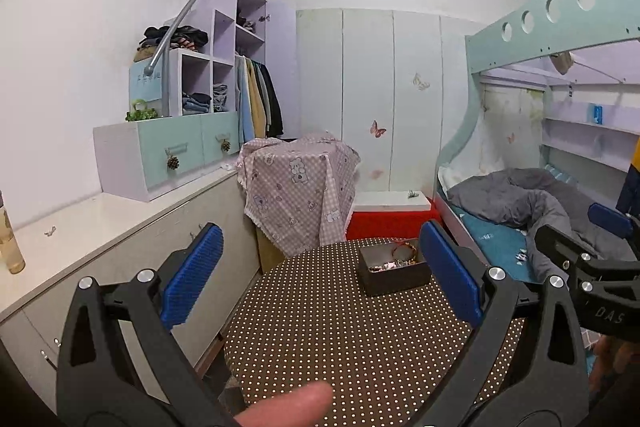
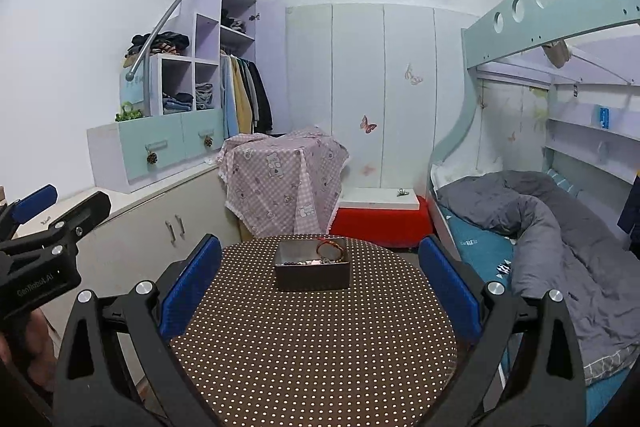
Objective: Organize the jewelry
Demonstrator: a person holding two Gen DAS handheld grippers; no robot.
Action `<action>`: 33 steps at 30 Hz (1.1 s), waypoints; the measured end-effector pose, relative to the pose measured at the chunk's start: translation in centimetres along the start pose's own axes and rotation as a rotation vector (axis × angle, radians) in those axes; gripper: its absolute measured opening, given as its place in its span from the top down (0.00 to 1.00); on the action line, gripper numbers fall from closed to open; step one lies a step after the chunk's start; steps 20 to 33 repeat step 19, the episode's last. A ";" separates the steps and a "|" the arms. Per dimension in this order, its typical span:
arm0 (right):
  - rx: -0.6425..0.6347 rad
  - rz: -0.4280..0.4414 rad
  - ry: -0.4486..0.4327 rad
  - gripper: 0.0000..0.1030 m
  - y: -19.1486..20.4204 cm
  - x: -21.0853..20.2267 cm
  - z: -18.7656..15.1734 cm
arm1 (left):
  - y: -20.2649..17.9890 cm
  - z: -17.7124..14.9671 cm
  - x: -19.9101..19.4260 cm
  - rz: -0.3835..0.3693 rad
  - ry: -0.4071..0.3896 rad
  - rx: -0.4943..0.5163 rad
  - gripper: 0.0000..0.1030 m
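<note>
A dark open box stands at the far side of a round table with a brown dotted cloth. It holds jewelry: a reddish-gold bangle and small bead pieces. My left gripper is open and empty, held above the table's near left part, short of the box. My right gripper is open and empty, above the table with the box between and beyond its blue pads. Each gripper also shows at the edge of the other's view.
A low white cabinet runs along the left wall. A stand draped in pink checked cloth and a red stool with a white top lie behind the table. A bunk bed with a grey duvet is at the right.
</note>
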State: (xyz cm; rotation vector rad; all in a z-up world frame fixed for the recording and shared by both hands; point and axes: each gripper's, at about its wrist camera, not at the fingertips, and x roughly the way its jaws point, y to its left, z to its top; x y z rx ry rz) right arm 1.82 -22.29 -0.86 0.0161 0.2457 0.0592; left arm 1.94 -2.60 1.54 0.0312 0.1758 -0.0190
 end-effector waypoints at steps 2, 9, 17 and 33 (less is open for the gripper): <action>-0.002 -0.005 -0.007 0.08 0.1 -0.2 0.0 | 0.2 -0.1 -0.2 -0.002 -0.006 -0.007 0.06; -0.020 -0.002 0.007 0.08 1.1 0.0 -0.3 | 0.4 -0.4 -0.6 -0.028 -0.004 -0.033 0.06; -0.019 0.005 0.017 0.08 1.5 0.3 -0.2 | 0.2 -0.5 -0.5 -0.016 0.010 -0.030 0.06; -0.019 0.005 0.015 0.08 1.6 0.4 -0.2 | 0.1 -0.5 -0.5 -0.015 0.009 -0.028 0.06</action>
